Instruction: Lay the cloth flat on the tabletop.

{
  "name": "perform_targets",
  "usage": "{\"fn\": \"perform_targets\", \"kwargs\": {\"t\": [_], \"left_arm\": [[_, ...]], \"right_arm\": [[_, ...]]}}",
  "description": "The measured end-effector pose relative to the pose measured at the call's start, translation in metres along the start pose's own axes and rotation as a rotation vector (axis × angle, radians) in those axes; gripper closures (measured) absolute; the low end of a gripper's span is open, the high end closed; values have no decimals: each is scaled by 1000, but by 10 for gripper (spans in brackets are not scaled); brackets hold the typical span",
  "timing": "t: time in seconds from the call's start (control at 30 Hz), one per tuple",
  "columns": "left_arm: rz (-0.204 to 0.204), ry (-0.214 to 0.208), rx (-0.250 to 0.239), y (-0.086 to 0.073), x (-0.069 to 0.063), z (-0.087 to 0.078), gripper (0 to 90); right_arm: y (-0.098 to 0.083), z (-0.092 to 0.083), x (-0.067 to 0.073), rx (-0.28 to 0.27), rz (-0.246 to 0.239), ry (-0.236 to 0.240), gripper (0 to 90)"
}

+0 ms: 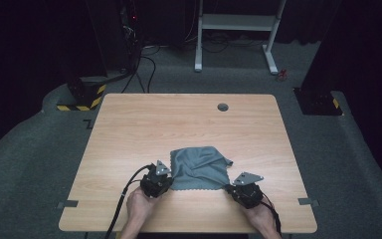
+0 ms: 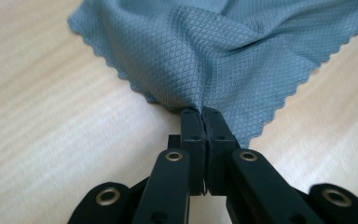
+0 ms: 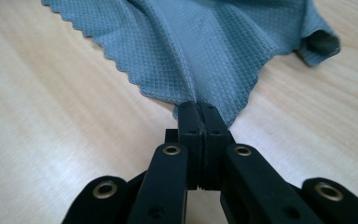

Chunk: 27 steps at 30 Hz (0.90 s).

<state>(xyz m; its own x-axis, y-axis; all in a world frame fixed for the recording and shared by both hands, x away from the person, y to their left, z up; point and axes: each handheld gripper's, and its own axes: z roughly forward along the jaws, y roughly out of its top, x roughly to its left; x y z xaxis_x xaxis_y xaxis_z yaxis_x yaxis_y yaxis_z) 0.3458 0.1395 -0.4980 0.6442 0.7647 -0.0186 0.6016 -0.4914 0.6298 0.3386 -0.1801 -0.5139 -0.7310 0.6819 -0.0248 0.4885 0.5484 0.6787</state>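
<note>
A grey-blue woven cloth (image 1: 199, 167) with a scalloped edge lies rumpled on the wooden table (image 1: 179, 124), near the front. My left gripper (image 1: 168, 175) is at the cloth's near left corner, and in the left gripper view its jaws are shut on that corner of the cloth (image 2: 200, 70), fabric pinched between the pads. My right gripper (image 1: 227, 187) is at the near right corner; the right gripper view shows its jaws pressed together on the cloth (image 3: 205, 51) there. The far right corner of the cloth (image 3: 319, 44) is folded over on itself.
A round cable hole (image 1: 223, 106) sits near the table's far edge. Beyond the table are a white frame (image 1: 236, 30) and dark stands with yellow-black striped bases (image 1: 82, 97) on grey carpet. A cable (image 1: 124, 196) trails from the left gripper over the front edge.
</note>
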Motion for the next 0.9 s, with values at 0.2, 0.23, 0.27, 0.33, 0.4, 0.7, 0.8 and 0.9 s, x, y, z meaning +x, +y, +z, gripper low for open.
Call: {"fn": "perform_targets", "kwargs": {"t": [0.2,0.23,0.27,0.33,0.4,0.7,0.8,0.9], "left_arm": [[-17,-47,45,-10,3,-5,884],[-17,-47,56,-12,3,-7,884],[-19,-51,62,-13,3,-7,883],[-15,-52,65,-16,3,-7,878],[-20,-51,54,-16,4,-7,861],[-69,31,-99,-3,15,1,567],[-103,50,-136,-2,23,9,549],[-116,88,-133,-2,31,17,521]], "right_arm": [[-6,-6,8,1,14,48,898],[-7,-7,9,3,6,52,898],[-8,-8,12,6,-3,58,898],[-9,-10,16,16,-17,68,896],[-9,-11,16,21,-16,79,881],[24,-7,-13,-76,51,10,749],[47,0,-32,-99,92,3,745],[65,10,-45,-84,105,-37,741]]}}
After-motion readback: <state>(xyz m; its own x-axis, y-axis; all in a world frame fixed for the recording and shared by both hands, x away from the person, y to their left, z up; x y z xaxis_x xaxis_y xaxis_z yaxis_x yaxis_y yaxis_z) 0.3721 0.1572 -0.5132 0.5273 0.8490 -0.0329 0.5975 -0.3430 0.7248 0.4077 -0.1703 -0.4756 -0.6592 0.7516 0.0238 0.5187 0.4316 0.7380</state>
